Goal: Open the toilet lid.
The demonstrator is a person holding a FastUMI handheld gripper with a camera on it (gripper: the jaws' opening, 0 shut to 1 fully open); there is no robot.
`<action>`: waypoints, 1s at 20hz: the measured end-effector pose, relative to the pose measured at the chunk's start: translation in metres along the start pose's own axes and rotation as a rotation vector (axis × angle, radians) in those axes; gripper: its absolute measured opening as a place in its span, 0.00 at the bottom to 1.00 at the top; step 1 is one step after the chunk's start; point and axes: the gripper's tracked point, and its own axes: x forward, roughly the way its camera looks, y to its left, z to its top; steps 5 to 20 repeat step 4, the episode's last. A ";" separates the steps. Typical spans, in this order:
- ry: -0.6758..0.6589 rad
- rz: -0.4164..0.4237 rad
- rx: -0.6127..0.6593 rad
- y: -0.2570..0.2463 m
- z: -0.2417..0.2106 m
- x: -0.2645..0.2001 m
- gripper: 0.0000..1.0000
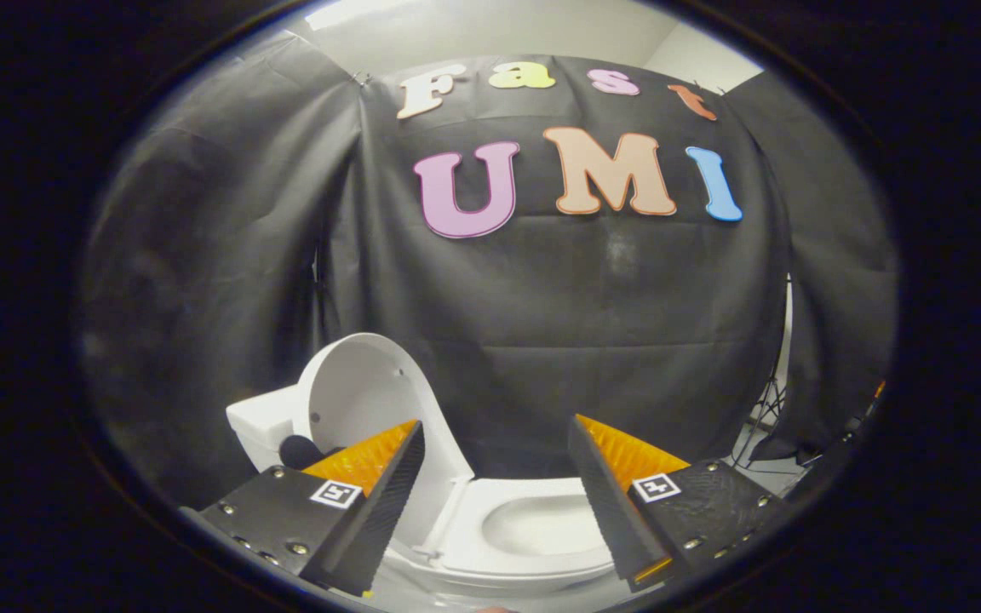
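Gripper view: a white toilet stands below and ahead of the hand-held gripper, in front of the black cloth wall of the booth. The toilet lid is raised: it stands upright on its hinge at the back of the bowl, its pale inner face turned toward the open seat. The seat lies flat, and the bowl's opening shows between the two fingers and just beyond their tips. Behind the lid, the white tank meets the cloth; a small dark rounded thing sits beside the tank, partly hidden by the left finger, and what it is cannot be told.

The gripper's fingers are spread wide, with a broad gap between the tips, and grasp nothing. The left finger crosses in front of the lid's lower edge and hides part of it; whether it touches the lid cannot be told. The right finger overlaps the far side of the seat. To the right of the cloth, a thin tripod stand rests on a pale floor.
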 end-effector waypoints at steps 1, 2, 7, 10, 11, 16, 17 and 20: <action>0.001 -0.004 0.007 -0.004 -0.001 0.000 1.00; 0.004 0.002 0.017 -0.006 -0.004 0.003 0.99; 0.026 -0.001 0.013 -0.012 -0.011 0.004 1.00; 0.026 -0.001 0.013 -0.012 -0.011 0.004 1.00; 0.026 -0.001 0.013 -0.012 -0.011 0.004 1.00; 0.026 -0.001 0.013 -0.012 -0.011 0.004 1.00; 0.026 -0.001 0.013 -0.012 -0.011 0.004 1.00; 0.026 -0.001 0.013 -0.012 -0.011 0.004 1.00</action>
